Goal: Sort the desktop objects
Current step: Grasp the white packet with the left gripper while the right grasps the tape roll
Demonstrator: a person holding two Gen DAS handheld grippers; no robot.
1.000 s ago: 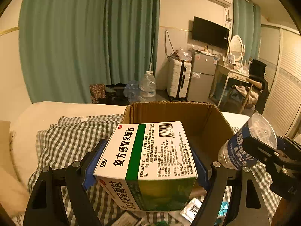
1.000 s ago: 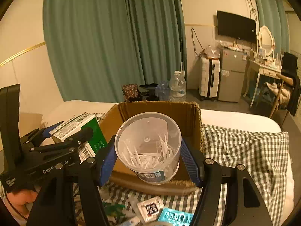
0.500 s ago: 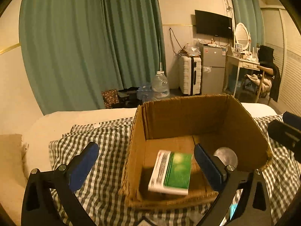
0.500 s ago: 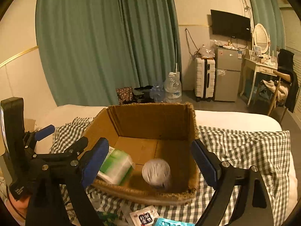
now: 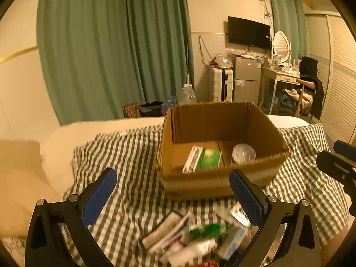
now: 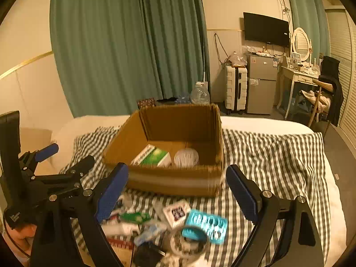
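Observation:
An open cardboard box [image 5: 213, 184] [image 6: 173, 182] stands on a checked cloth on a bed. Inside lie a green-and-white medicine box [image 5: 201, 159] [image 6: 152, 156] and a clear plastic cup of cotton swabs [image 5: 243, 153] [image 6: 186, 157]. My left gripper [image 5: 173, 197] is open and empty, in front of the box and above a blurred heap of small packets [image 5: 195, 238]. My right gripper [image 6: 176, 191] is open and empty, also in front of the box. The left gripper also shows in the right wrist view [image 6: 64, 169], at the left.
Loose items lie on the cloth near me: a teal blister pack [image 6: 207, 225], a small white sachet [image 6: 176, 212], a green packet [image 6: 133, 218]. A pillow [image 5: 20, 187] lies at the left. Curtains, a fridge and a dressing table stand beyond the bed.
Both grippers opened and dropped the medicine box and the swab cup into the cardboard box. Both then drew back toward me, so the packets on the cloth came into view.

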